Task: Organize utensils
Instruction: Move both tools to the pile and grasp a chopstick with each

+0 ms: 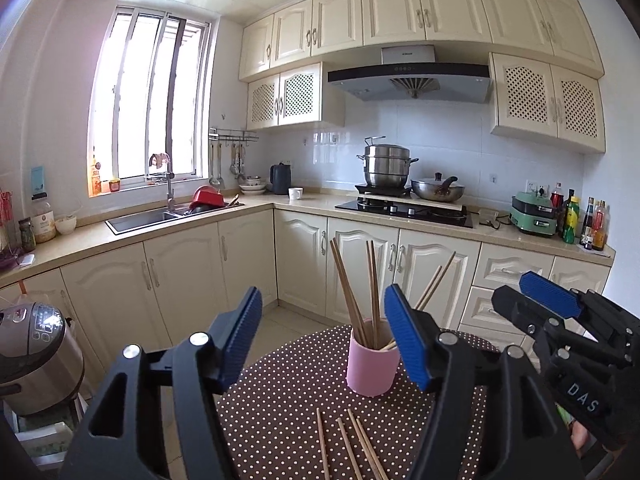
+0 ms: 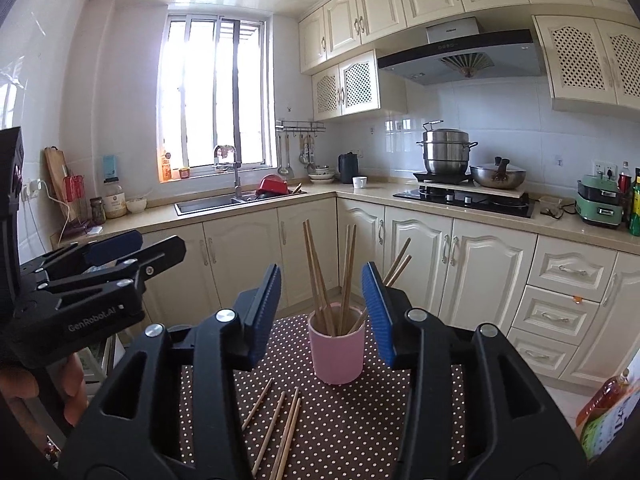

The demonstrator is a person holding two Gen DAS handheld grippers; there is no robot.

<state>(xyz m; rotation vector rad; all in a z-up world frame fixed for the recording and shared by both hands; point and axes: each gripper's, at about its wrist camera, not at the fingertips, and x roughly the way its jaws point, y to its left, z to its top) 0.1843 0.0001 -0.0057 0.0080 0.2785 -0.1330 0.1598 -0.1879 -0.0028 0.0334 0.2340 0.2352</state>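
A small round worktop (image 1: 304, 392) covered in a brown cloth with white polka dots carries a pink cylindrical cup (image 1: 370, 364), standing upright near its far side. Several long wooden chopsticks (image 1: 352, 292) already stand in the cup, leaning outward in different directions. Four more loose wooden chopsticks (image 2: 280, 424) lie flat on the cloth on the near side of the cup, roughly side by side and apart from its base. The left gripper (image 1: 324, 340) is held level before the cup, its blue-padded fingers (image 1: 408, 340) spread apart with nothing between them. The right gripper (image 2: 322, 312) hangs just beside it, its fingers (image 2: 378, 312) likewise parted and empty; the cup shows through the gap but is not touched. A hand (image 2: 60, 388) grasps the left tool's handle at the edge of the right-wrist view. Behind stand cream kitchen cabinets (image 1: 360, 264), a steel sink (image 1: 140, 218) and a stove with a steel steamer pot (image 1: 386, 164). Judged from the layout, the sorting is partly done, and the step in hand is the fetching of the next loose stick. That move calls for tilting one gripper down to the cloth, pinching a single thin stick clear of its neighbours, and raising it upright over the cup's mouth without knocking the leaning ones.
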